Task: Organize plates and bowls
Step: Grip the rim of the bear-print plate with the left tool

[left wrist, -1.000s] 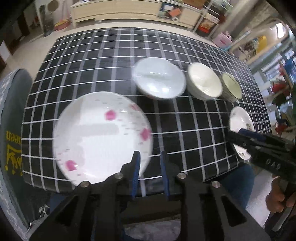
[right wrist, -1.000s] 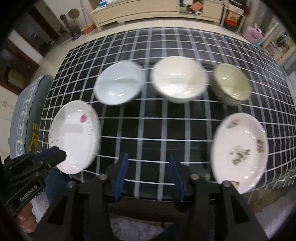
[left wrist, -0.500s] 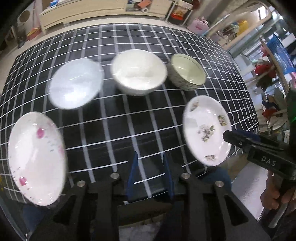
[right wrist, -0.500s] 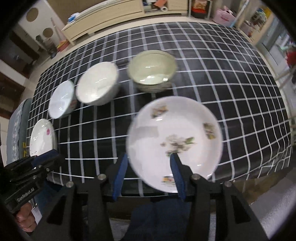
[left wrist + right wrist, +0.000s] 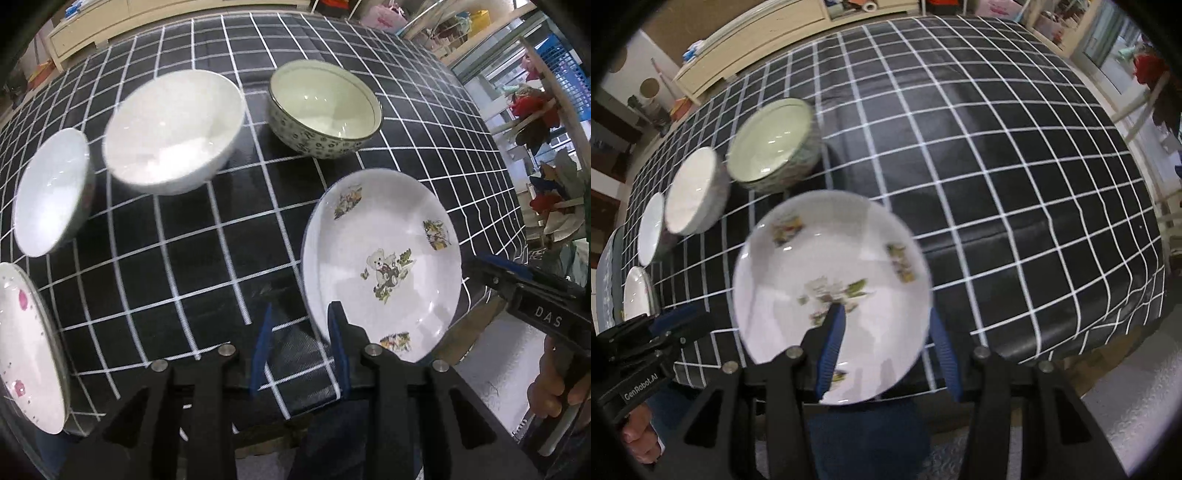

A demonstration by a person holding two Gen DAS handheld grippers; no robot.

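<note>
White bear plate (image 5: 831, 291) sits between the released right hand-held gripper (image 5: 886, 347); left hand-held gripper (image 5: 299, 347) released beside it.

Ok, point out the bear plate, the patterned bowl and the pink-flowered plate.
bear plate (image 5: 384, 266): left wrist view, on the teddy bear print at its centre.
patterned bowl (image 5: 317, 142): left wrist view, on its outer patterned wall.
pink-flowered plate (image 5: 26, 350): left wrist view, on its white inner face.

Black claw (image 5: 301, 345) frames, blue ribbed finger pads (image 5: 832, 341), silver screws
</note>
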